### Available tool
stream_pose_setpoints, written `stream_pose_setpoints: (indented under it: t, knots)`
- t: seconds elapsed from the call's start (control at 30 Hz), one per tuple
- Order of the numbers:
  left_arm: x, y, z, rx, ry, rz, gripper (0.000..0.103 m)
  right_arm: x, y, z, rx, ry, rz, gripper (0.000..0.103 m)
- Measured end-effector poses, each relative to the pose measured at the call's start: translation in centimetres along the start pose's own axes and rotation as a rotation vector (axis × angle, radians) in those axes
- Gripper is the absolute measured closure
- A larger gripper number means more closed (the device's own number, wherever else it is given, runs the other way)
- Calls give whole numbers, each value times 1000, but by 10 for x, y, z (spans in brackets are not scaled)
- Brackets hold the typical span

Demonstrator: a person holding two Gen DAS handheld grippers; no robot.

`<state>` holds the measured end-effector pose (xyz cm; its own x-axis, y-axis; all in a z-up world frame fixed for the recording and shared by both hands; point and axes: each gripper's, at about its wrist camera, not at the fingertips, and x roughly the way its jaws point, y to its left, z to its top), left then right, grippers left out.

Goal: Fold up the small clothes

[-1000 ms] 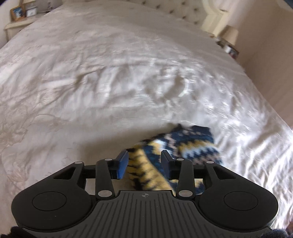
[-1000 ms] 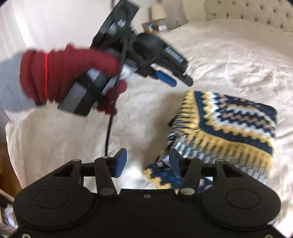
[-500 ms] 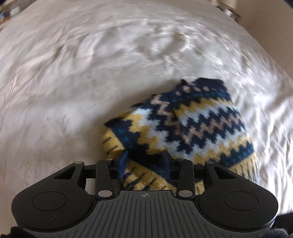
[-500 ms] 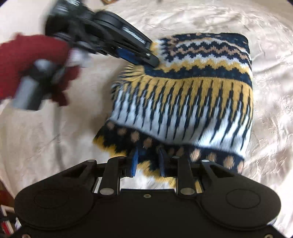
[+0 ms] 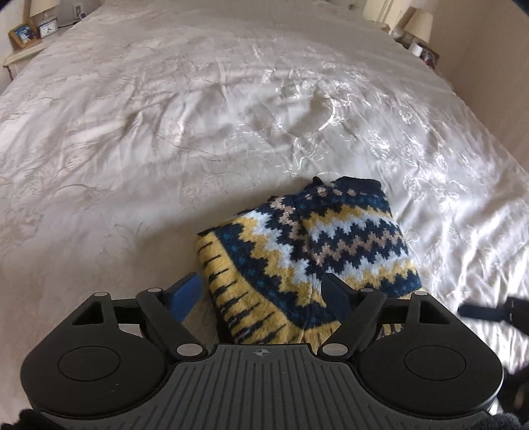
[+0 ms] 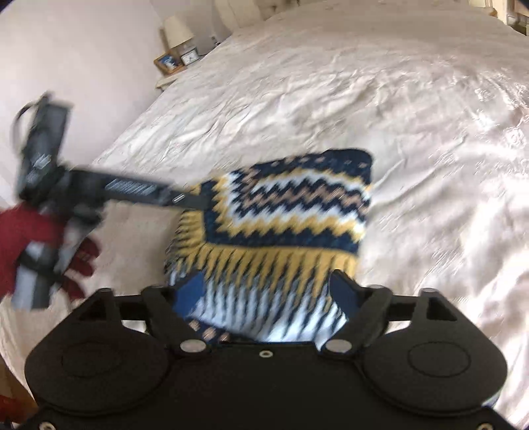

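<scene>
A folded knit sweater [image 5: 317, 251] with navy, yellow and white zigzag bands lies on the cream bedspread [image 5: 165, 132]. My left gripper [image 5: 264, 287] is open, its fingers straddling the sweater's near left edge. In the right wrist view the sweater [image 6: 284, 218] lies just ahead, and my right gripper [image 6: 269, 287] is open around its near edge. The left gripper [image 6: 188, 200] also shows there from the side, held by a hand in a red glove [image 6: 29, 231], with its tip at the sweater's left edge.
The bed's left edge runs close beside the sweater. A bedside table [image 6: 168, 63] with a lamp, a clock and a framed photo stands at the far left. A second lamp [image 5: 420, 23] stands at the far right by the wall. The right gripper's tip [image 5: 489, 311] shows at the right.
Both grippers have opened wider and pulled back from the sweater's edges. The sweater now lies folded and flat on the bed.
</scene>
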<state>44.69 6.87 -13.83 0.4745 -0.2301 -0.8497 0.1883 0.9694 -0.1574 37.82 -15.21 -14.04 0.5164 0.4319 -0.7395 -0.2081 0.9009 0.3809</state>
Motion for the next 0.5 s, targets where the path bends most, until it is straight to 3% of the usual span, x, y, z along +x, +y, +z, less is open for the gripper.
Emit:
stream_pose_setpoints:
  t: [0.17,0.5]
  knots:
    - [-18,8,-15,-56,-11,10,19,13,-26,17,66,-12,23,1]
    - [-30,0,-83,-133,58,-66,16,39,-73,35,185,21,60,1]
